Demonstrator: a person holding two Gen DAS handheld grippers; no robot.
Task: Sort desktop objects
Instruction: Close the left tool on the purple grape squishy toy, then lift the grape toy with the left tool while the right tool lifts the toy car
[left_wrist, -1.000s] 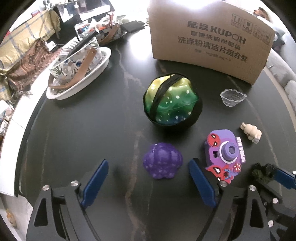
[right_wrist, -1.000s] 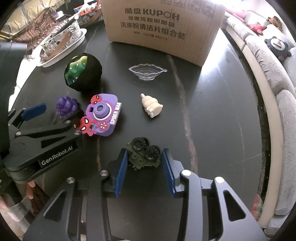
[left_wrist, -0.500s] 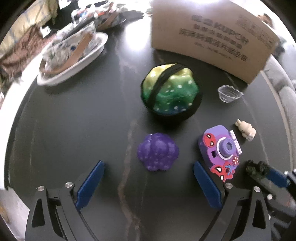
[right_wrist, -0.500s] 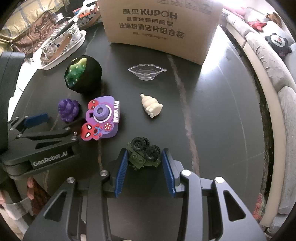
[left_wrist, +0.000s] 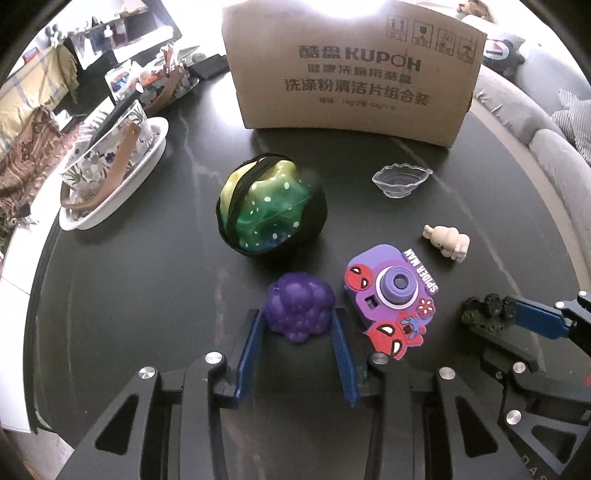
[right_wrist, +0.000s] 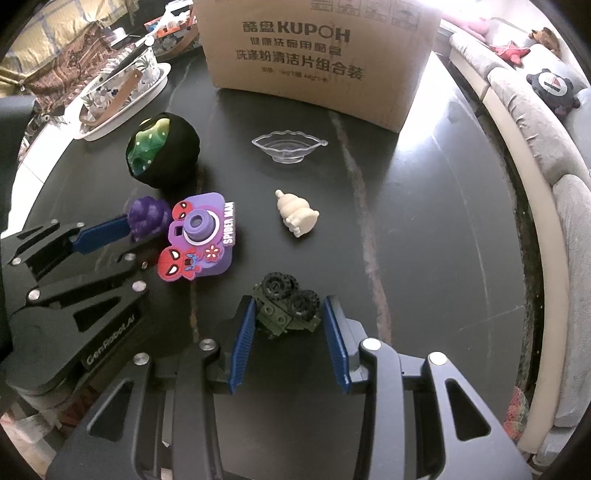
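Observation:
On the dark round table, my left gripper (left_wrist: 297, 325) has closed around a purple grape toy (left_wrist: 300, 311); both blue pads touch its sides. My right gripper (right_wrist: 290, 314) is shut on a green toy truck with black wheels (right_wrist: 286, 308), which rests on the table. The truck also shows in the left wrist view (left_wrist: 485, 317). A purple Spider-Man toy camera (left_wrist: 391, 299) lies between the two grippers. A cream figurine (right_wrist: 297, 212), a clear leaf-shaped dish (right_wrist: 288, 146) and a green ball in a black pouch (left_wrist: 269, 210) lie further back.
A large cardboard box (left_wrist: 351, 70) stands at the table's far edge. A white oval tray (left_wrist: 110, 206) holding a floral bag sits at the left edge. A grey sofa (right_wrist: 535, 147) curves along the right side.
My left gripper moved forward and closed from wide open onto the grape toy. My right gripper stayed around the toy truck.

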